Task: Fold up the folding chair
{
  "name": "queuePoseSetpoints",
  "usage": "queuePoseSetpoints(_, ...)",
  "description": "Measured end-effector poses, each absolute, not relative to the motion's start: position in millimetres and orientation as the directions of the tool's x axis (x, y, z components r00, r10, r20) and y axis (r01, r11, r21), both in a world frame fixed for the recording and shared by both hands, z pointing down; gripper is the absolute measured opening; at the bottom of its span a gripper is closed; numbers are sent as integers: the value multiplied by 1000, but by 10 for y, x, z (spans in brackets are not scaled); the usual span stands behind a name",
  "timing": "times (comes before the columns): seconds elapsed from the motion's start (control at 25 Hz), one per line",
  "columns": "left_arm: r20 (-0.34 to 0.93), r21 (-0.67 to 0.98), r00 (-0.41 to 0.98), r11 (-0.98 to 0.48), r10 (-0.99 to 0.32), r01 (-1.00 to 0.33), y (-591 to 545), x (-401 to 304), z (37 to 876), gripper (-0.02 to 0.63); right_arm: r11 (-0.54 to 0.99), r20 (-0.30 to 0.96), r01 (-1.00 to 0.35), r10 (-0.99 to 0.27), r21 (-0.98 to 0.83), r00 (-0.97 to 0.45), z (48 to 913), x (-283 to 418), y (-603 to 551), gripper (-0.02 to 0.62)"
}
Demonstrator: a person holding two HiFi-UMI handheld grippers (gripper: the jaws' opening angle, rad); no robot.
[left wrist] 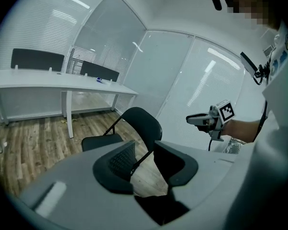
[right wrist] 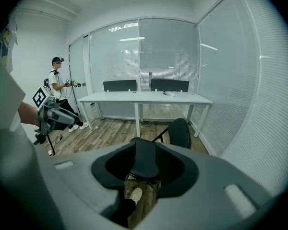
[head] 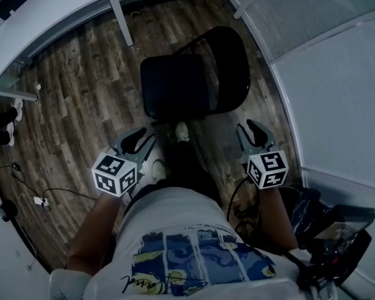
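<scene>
Folding chair [head: 181, 83] standing open on a wood floor [head: 81, 105], with a hand-held gripper on either side of its near edge.

From the head view, the black chair is unfolded, seat level, with its backrest on the far side close to a glass wall with blinds [head: 325, 61]. The person stands right at the seat's front edge, one light shoe [head: 182, 131] just beside it. The left gripper [head: 139, 140] hangs off the seat's near left corner and the right gripper [head: 255, 133] off its near right. Neither touches the chair. In the left gripper view its jaws stand a little apart, with only the chair's frame and floor showing through the gap. In the right gripper view the jaws stand apart and clamp nothing, and the seat shows beyond them. A long white table [right wrist: 144, 98] stands behind the chair.
</scene>
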State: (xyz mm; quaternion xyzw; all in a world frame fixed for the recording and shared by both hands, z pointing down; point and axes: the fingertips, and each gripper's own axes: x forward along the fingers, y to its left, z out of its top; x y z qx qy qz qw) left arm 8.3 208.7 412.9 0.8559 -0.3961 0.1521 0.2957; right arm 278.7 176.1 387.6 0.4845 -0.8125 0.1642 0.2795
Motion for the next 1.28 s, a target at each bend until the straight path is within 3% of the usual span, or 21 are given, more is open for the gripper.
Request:
queuePoseSetpoints(0.56,601,416,564,-381,-567,-826,1335,-11,5022,174,387,730,-920,-613,-55,-302,4743,3539,463,160)
queuePoseSetpoints(1.28,676,509,517,-174,-526,-843,784,-384,6410,219,291,821,-946,-498,-146,-280,5545,3797,-181,195)
